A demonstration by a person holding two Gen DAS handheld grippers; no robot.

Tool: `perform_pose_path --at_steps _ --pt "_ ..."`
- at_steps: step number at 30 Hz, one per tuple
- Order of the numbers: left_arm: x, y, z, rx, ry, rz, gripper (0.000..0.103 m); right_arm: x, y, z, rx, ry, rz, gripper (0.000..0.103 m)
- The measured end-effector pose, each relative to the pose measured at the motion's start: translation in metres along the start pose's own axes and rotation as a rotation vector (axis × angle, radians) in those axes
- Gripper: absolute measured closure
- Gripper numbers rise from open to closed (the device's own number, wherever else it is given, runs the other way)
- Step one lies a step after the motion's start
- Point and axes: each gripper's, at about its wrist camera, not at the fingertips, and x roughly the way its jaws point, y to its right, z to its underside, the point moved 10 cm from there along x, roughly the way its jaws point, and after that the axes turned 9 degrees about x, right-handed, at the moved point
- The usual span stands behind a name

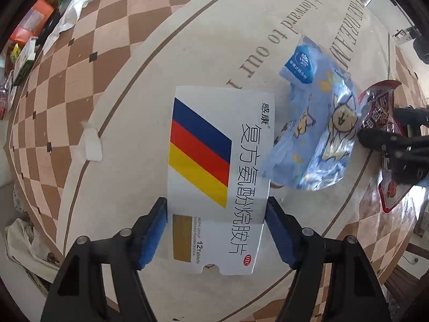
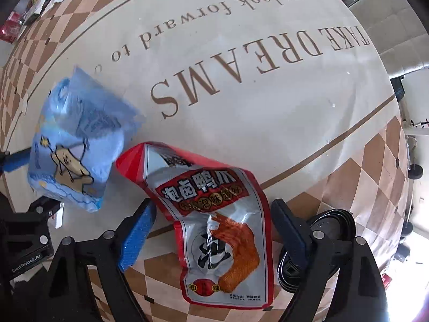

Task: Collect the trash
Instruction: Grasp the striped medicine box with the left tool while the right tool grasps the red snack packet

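While both grippers sit over the trash on the round counter, the items stand as follows.

Medicine box: white flat box [image 1: 218,177] with blue, red and yellow stripes, lying between the blue pads of the left gripper [image 1: 217,230]; both pads meet its long edges, so the jaws hold it.

Snack bag: red and silver bag [image 2: 214,225] printed with an orange claw, lying crumpled on the counter between the fingers of the right gripper [image 2: 211,230]; its lower end is near the counter's edge.

Right jaws: wide apart, a gap on each side of the snack bag, neither pad touching it.

Tissue pack: blue plastic pack [image 1: 316,123] with cartoon figures, lying between the medicine box and the snack bag, just beside both; seen again in the right wrist view [image 2: 77,145] to the left of the snack bag.

Counter: round top [image 2: 268,123] with a pale centre bearing brown lettering, a brown ring line and a checkered brown and tan border.

Cable: black coiled cord [image 2: 332,222] at the counter's edge, behind the right finger of the right gripper.

Paper scrap: small white piece [image 1: 92,145] on the ring line, well apart from the medicine box.

Far clutter: crumpled white paper [image 1: 72,13] and assorted boxes [image 1: 25,59] along the far rim of the counter; details too small to tell.
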Motion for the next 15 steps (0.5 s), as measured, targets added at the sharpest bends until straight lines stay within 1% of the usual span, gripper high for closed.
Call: perform_pose_path --at_steps 1,2,3,5,6,7,8,9,10,11,12,13,14,15 --pt "0.000 -0.005 0.007 -0.011 -0.005 0.003 0.033 -0.001 0.003 -0.002 0.025 0.002 -0.004 0.021" --pt "0.000 -0.010 0.016 -0.021 -0.009 0.008 0.033 -0.004 0.007 -0.002 0.064 0.000 -0.012 0.029" --pt "0.000 -0.013 0.024 -0.029 -0.017 0.016 0.033 -0.006 0.012 -0.002 0.099 0.000 -0.029 0.032" --pt "-0.001 -0.018 0.038 -0.028 -0.026 0.021 0.033 -0.008 0.021 0.004 0.230 -0.025 -0.133 0.039" --pt "0.000 -0.021 0.044 -0.025 -0.033 0.021 0.033 -0.010 0.027 0.007 0.275 -0.027 -0.143 0.045" --pt "0.000 -0.023 0.049 -0.020 -0.033 0.016 0.033 -0.010 0.030 0.014 0.334 -0.050 -0.188 0.051" --pt "-0.001 -0.024 0.051 -0.018 -0.031 0.015 0.033 -0.008 0.032 0.022 0.396 -0.079 -0.242 0.053" --pt "-0.001 -0.026 0.051 -0.013 -0.031 0.013 0.032 -0.005 0.033 0.030 0.437 -0.103 -0.275 0.054" --pt "-0.001 -0.028 0.052 -0.016 -0.037 0.012 0.032 -0.005 0.034 0.035 0.440 -0.103 -0.278 0.053" --pt "-0.001 -0.027 0.051 -0.019 -0.039 0.011 0.031 -0.004 0.035 0.039 0.419 -0.095 -0.258 0.049" --pt "-0.001 -0.029 0.050 -0.019 -0.040 0.005 0.030 -0.003 0.037 0.042 0.405 -0.095 -0.234 0.042" --pt "-0.002 -0.031 0.048 -0.016 -0.043 0.003 0.030 -0.001 0.037 0.048 0.399 -0.104 -0.210 0.024" --pt "-0.002 -0.032 0.048 -0.013 -0.045 0.002 0.030 0.001 0.035 0.053 0.389 -0.103 -0.201 0.018" --pt "-0.004 -0.033 0.043 -0.012 -0.044 0.001 0.030 0.003 0.032 0.055 0.375 -0.100 -0.195 0.018"
